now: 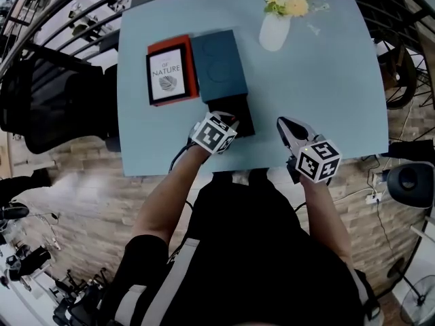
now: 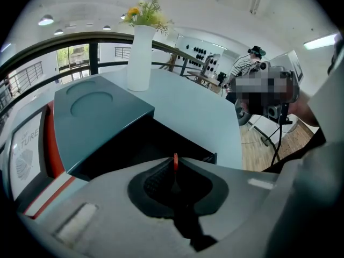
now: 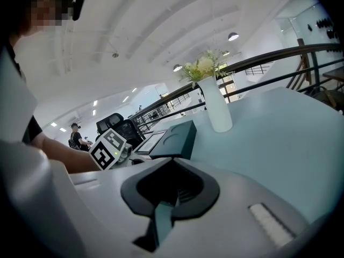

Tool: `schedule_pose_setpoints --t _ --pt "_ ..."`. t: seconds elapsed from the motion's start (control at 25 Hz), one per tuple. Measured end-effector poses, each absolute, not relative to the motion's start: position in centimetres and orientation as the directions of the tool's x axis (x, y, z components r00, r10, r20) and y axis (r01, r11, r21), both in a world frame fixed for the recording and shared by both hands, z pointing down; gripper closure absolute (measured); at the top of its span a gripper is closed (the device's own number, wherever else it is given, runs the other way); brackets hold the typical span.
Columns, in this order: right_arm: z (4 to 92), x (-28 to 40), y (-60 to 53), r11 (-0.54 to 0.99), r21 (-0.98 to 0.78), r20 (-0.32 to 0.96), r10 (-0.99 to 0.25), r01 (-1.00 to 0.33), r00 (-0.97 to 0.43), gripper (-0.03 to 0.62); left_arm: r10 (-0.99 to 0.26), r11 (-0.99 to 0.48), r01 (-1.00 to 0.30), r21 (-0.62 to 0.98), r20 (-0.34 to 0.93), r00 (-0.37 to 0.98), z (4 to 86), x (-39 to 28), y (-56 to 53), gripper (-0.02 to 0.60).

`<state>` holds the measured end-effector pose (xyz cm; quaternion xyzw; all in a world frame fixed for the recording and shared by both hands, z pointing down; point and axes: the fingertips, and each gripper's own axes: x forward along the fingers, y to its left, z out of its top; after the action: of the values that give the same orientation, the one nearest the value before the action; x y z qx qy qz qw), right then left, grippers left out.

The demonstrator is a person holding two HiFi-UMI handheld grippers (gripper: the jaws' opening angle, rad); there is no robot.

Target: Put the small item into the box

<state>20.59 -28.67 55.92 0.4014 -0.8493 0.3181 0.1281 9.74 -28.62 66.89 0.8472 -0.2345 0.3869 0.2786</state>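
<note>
A dark teal box [image 1: 219, 65] lies on the light blue table [image 1: 326, 80], with its black inner tray [image 1: 236, 109] pulled out toward me. My left gripper [image 1: 228, 123] is at the tray's near left corner, shut on a thin small red item [image 2: 175, 162] that pokes up between the fingertips. In the left gripper view the open black tray [image 2: 156, 144] lies just beyond that gripper [image 2: 174, 171], under the teal box [image 2: 97, 112]. My right gripper [image 1: 282, 123] hovers over bare table to the tray's right, jaws together, holding nothing [image 3: 174, 164].
A red-edged book [image 1: 170, 73] lies against the box's left side. A white vase [image 1: 275, 29] with yellow flowers stands at the table's far edge. A black office chair [image 1: 47, 100] is left of the table. My body is at the near edge.
</note>
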Motion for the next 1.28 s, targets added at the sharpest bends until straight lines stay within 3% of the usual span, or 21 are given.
schedule_pose_setpoints --t 0.44,0.64,0.84,1.16,1.28 --pt "55.9 20.6 -28.2 0.478 -0.436 0.476 -0.597 -0.763 -0.646 0.592 -0.142 -0.781 -0.575 0.245 0.826 0.545 67.2 10.0 -28.6 0.561" --pt "55.7 20.5 -28.3 0.481 -0.447 0.467 -0.594 -0.754 -0.655 0.592 -0.156 -0.808 -0.556 0.195 0.84 0.52 67.6 10.0 -29.2 0.508" --pt "55.4 20.8 -28.5 0.483 -0.444 0.463 -0.597 -0.755 -0.655 0.592 -0.156 -0.812 -0.555 0.181 0.849 0.505 67.9 10.0 -29.4 0.505" --pt "55.5 21.9 -28.2 0.478 -0.435 0.466 -0.605 -0.763 -0.645 0.592 -0.251 -0.796 -0.588 0.146 0.804 0.539 65.8 10.0 -30.1 0.48" --pt "54.4 22.2 -28.1 0.501 -0.426 0.442 -0.611 -0.753 -0.657 0.592 -0.345 -0.769 -0.627 0.122 0.747 0.568 62.8 9.4 -30.5 0.48"
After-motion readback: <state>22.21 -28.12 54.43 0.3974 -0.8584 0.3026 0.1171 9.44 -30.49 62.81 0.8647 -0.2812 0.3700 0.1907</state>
